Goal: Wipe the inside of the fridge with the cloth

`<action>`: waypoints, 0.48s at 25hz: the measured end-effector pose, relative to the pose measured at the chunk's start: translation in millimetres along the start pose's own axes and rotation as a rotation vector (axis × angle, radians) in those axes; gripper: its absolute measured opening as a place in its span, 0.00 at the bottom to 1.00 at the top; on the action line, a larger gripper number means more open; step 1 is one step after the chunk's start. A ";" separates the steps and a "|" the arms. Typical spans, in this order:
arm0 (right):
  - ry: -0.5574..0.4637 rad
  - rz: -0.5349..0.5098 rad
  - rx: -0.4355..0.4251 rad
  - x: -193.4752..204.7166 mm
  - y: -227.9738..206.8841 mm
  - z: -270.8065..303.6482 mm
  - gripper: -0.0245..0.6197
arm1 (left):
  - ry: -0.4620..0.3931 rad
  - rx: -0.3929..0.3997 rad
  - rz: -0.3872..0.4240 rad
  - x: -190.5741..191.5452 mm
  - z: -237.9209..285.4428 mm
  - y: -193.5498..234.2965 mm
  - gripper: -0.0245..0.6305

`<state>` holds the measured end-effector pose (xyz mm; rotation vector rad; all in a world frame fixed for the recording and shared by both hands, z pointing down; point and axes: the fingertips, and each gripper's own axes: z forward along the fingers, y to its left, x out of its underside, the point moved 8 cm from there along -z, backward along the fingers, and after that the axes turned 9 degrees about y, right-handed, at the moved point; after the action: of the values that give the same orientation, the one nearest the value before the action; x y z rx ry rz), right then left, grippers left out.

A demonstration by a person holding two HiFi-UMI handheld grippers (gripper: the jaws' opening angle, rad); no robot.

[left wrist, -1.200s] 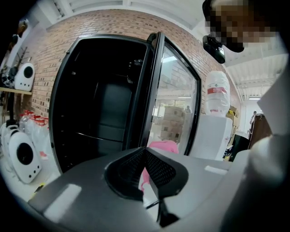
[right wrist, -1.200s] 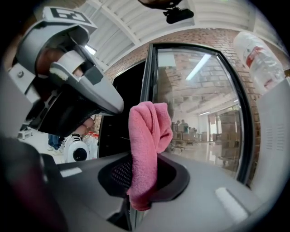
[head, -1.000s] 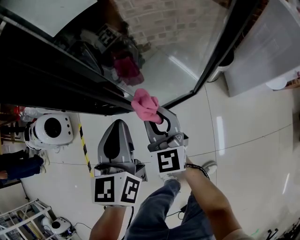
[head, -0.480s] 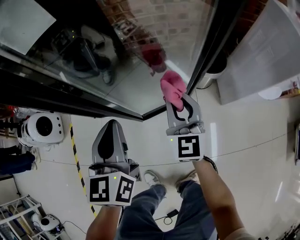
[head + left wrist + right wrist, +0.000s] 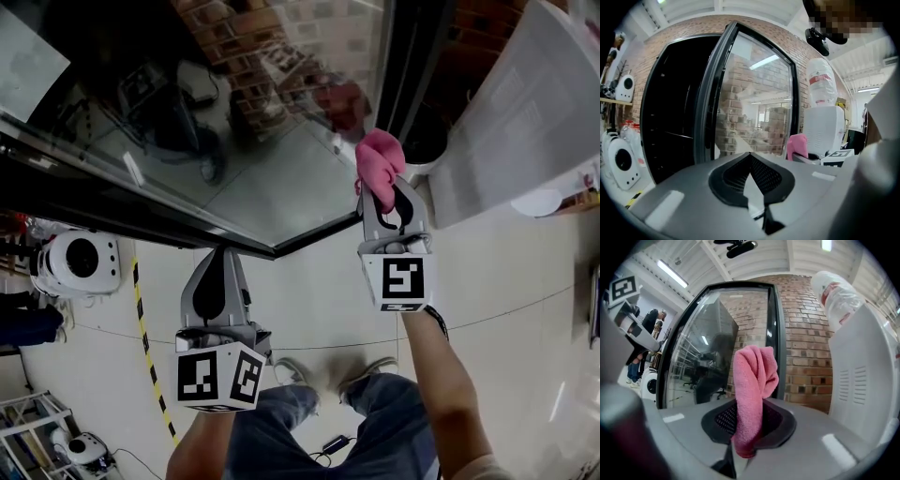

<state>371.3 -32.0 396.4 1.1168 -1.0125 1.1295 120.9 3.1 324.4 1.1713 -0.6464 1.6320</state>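
Observation:
The pink cloth (image 5: pixel 379 165) sticks up out of my right gripper (image 5: pixel 385 193), which is shut on it. In the right gripper view the cloth (image 5: pixel 753 390) stands folded in front of the glass fridge door (image 5: pixel 712 352) and its dark frame. The right gripper is level with the free edge of the open glass door (image 5: pixel 272 141). My left gripper (image 5: pixel 217 274) is lower and to the left, below the door's bottom rail, shut with nothing in it. In the left gripper view the dark fridge interior (image 5: pixel 670 108) lies left of the glass door (image 5: pixel 754 103), and the cloth (image 5: pixel 798 145) shows at the right.
A white water dispenser (image 5: pixel 506 122) stands right of the door, with a bottle (image 5: pixel 836 296) on top. A white round machine (image 5: pixel 80 262) sits on the floor at the left, beside a yellow-black tape line (image 5: pixel 145 328). A brick wall is behind.
My right gripper has carried the cloth to the right and farther out, from the door's lower rail to its free edge. The left gripper has hardly moved.

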 end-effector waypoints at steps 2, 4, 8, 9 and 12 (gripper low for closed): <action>-0.028 -0.003 -0.010 -2.2 -0.8 -0.7 0.13 | 0.001 -0.011 0.001 4.1 2.2 -1.6 0.06; -0.063 0.028 -0.030 -9.0 4.0 -7.7 0.13 | -0.001 -0.006 0.003 8.5 1.7 -3.0 0.06; -0.134 0.099 -0.102 -33.0 37.5 -29.4 0.13 | -0.010 -0.001 -0.004 16.1 -1.5 5.0 0.06; -0.150 0.116 -0.133 -37.7 52.4 -32.2 0.13 | -0.011 -0.009 -0.014 18.6 -2.6 9.7 0.06; -0.164 0.140 -0.224 -40.8 100.7 -34.9 0.13 | -0.014 -0.035 -0.033 28.7 -4.6 22.1 0.06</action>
<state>267.3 3.1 365.2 0.9817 -1.3291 1.0171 97.4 10.5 351.4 1.1628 -0.6590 1.5805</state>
